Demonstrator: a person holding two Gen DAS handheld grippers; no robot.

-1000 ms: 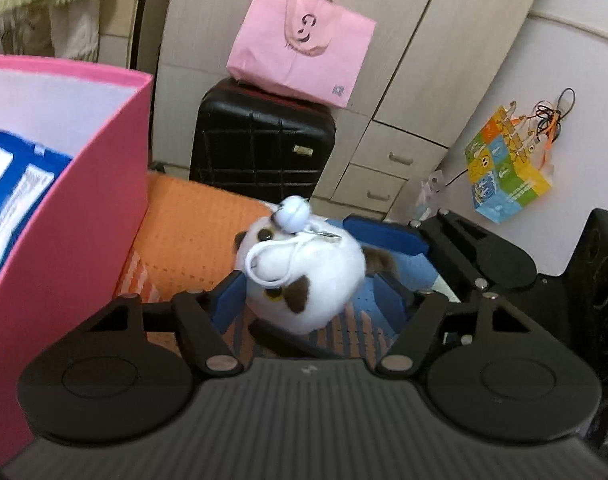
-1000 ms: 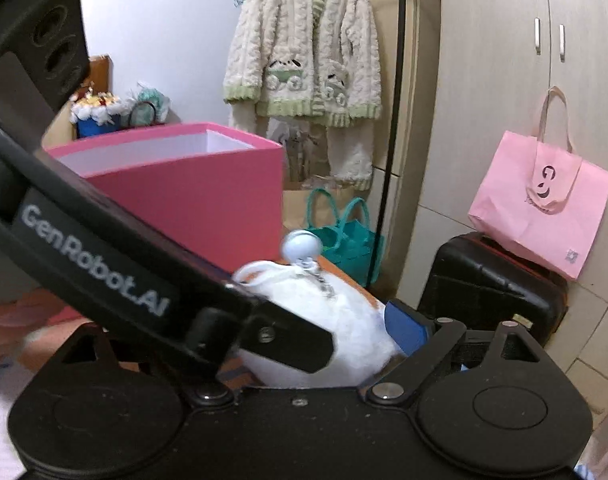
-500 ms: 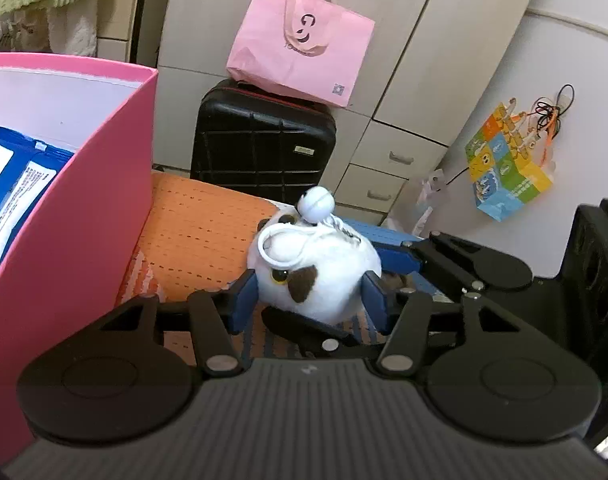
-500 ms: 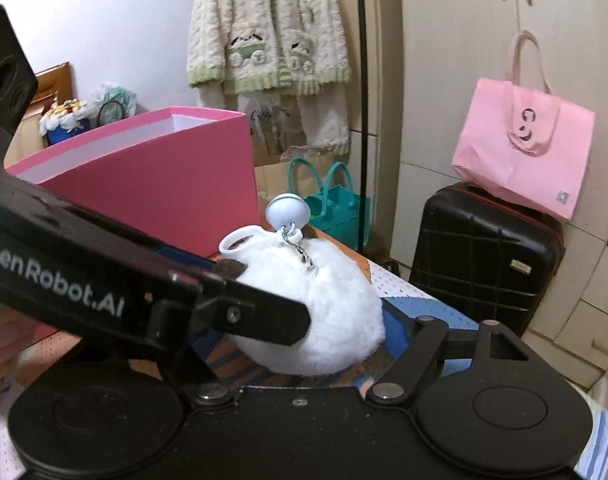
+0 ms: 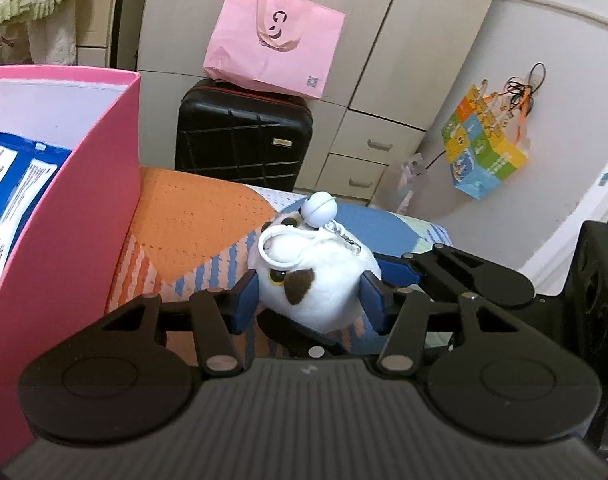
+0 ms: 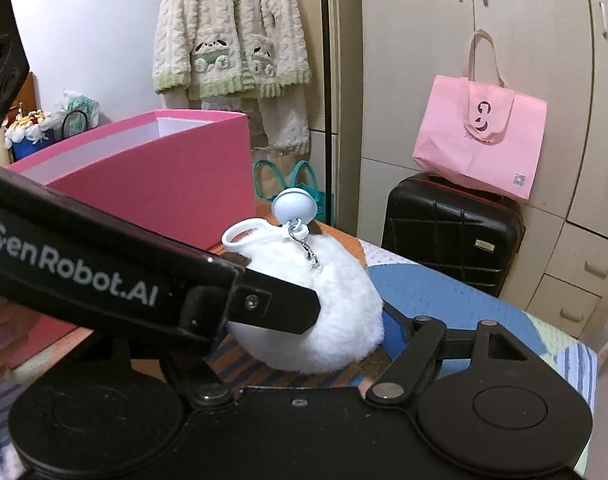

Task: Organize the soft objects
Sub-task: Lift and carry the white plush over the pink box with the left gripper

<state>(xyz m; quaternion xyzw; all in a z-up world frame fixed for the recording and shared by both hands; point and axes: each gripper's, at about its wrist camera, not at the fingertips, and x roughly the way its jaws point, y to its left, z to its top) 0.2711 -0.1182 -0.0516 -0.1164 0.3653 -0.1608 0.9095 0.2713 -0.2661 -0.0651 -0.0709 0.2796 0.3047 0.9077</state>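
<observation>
A white plush toy (image 5: 315, 280) with brown patches, a white loop and a pale ball charm sits between the blue pads of my left gripper (image 5: 309, 300), which is shut on it. The right wrist view shows the same plush (image 6: 327, 312) from behind, inside my right gripper (image 6: 304, 336), whose right blue pad touches it; the left finger is hidden behind the left gripper's black body (image 6: 104, 276). A pink box (image 5: 64, 208) stands at the left, with blue packets (image 5: 16, 184) inside.
An orange, blue and striped cloth (image 5: 200, 216) covers the surface. A black suitcase (image 5: 244, 132) with a pink bag (image 5: 272, 40) on it stands behind by the cupboards. A knitted cardigan (image 6: 232, 28) hangs on the wall.
The plush has been lifted a little and turned. The left gripper's pads have closed in on its sides. The right gripper has drawn back slightly, with the plush staying between its fingers.
</observation>
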